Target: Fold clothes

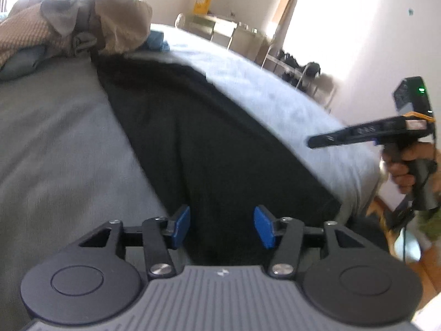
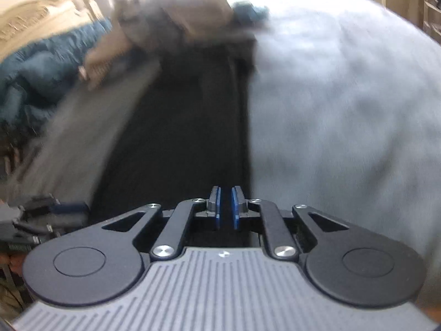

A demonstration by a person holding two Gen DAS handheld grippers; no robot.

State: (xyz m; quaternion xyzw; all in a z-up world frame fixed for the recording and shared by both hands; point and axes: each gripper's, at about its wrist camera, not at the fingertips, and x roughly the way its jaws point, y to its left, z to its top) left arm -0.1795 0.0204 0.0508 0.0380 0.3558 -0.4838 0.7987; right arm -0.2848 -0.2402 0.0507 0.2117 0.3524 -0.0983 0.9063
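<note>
Grey bedding [image 1: 55,143] covers the bed and carries the task's thing, a black garment [image 1: 209,138], which lies stretched in a long band from the near edge up to a heap of unfolded clothes [image 1: 91,24] at the far end; a paler blanket [image 1: 264,93] borders it on one side. Judged from this layout, the garment is flat and lengthwise-narrowed, so the step in hand is a re-grip for the next fold: both tools should take the near hem at matched corners, pinch only the layers meant to travel, and lift evenly so the band does not skew. The left gripper [image 1: 222,227] hangs tilted down over the near end of the garment, jaws released and well apart, nothing between them. The right gripper [image 2: 226,207], held by a hand [image 1: 405,169] off the bed's edge in the left view, points down along the same band; its jaws are almost clenched, apparently empty, though blur makes this uncertain.
</note>
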